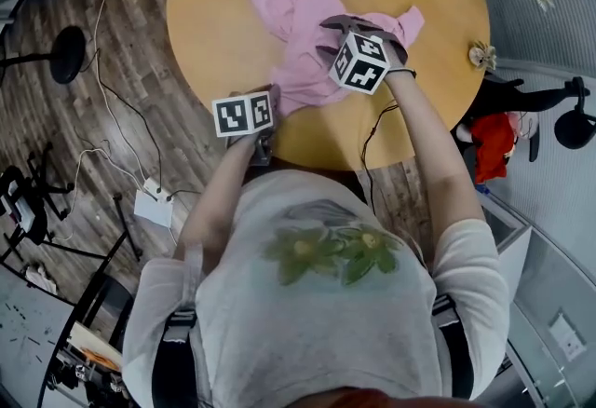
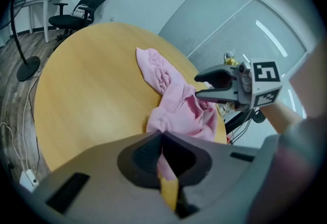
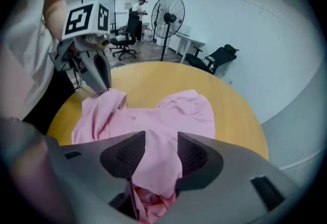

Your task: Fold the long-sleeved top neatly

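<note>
Pink top bunched on the round worktop, one hand-held gripper pinching it, the other spread wide.

Head view: the long-sleeved top [image 1: 298,15] lies crumpled on the worktop [image 1: 214,6], ahead of the left hand-held gripper [image 1: 274,99], with the right hand-held gripper [image 1: 328,36] over its nearer folds. Left gripper view: the left hand-held gripper [image 2: 162,138] has its jaws pressed together on a thin edge of the top [image 2: 176,108]; just beyond, the right hand-held gripper [image 2: 198,85] gapes wide, lower jaw at the cloth. Right gripper view: the right hand-held gripper [image 3: 161,149] stands wide, the top [image 3: 179,113] showing between its jaws; the left hand-held gripper [image 3: 102,87] has its tip at the cloth's far edge.
</note>
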Tool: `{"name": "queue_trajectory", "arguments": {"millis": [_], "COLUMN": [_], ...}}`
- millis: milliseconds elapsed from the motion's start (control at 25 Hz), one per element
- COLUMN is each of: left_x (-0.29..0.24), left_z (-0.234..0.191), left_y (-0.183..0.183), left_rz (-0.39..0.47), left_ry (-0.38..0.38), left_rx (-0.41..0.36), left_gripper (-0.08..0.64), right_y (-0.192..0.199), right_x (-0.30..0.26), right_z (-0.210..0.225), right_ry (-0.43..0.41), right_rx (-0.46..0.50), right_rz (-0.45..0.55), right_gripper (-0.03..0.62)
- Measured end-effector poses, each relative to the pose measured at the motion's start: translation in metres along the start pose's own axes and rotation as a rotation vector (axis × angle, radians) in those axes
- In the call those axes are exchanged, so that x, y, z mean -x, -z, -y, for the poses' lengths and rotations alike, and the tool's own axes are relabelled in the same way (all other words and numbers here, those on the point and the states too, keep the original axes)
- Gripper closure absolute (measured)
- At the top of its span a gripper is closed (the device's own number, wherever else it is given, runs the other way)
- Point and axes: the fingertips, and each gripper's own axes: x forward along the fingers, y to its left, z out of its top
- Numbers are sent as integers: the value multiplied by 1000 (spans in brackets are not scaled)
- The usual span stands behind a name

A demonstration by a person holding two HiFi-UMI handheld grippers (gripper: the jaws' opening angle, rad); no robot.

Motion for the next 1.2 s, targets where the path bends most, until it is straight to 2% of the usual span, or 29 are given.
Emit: {"name": "queue_trajectory", "arguments": {"millis": [160, 240, 280, 360, 440, 600, 640, 680, 720, 840, 1080, 1200], "left_x": [-2, -1, 0, 1, 2, 5, 6, 6, 6, 2, 5, 1], "left_z": [-3, -3, -3, -3, -1, 18, 25, 31, 35, 40, 80, 84], "left_y": [4, 6, 7, 10, 13, 13, 15, 17, 20, 25, 27, 35], "left_rz": [-7, -6, -4, 4, 17, 55, 53, 46, 36, 29, 94, 116], "left_ry": [-4, -8, -12, -22, -23, 59, 83, 103, 112, 88, 152, 134], "left_rx": [3, 12, 17, 34, 58, 45, 35, 23, 12, 4, 85, 199], "left_gripper": [551, 551, 551, 551, 551, 547, 515, 432, 392, 357, 354, 351], "right_y": [15, 17, 18, 19, 19, 22, 24, 25, 26, 27, 27, 23], "right_x": [-21, -21, -19, -11, 1, 26, 30, 34, 36, 43, 61, 69], "right_z": [-6, -11, -12, -14, -13, -14, -16, -18, -20, -24, -27, -31], "right_ry": [-68, -75, -72, -69, -70, -64, -61, -58, -53, -41, -19, -18], "right_rx": [34, 53, 62, 46, -11, -102, -109, -113, -116, -141, -205, -217], "right_rz": [-68, -66, -63, -48, -12, 65, 76, 85, 94, 121, 170, 186], "right_gripper": [408, 519, 552, 558, 561, 561, 562, 561, 561, 561, 562, 562]}}
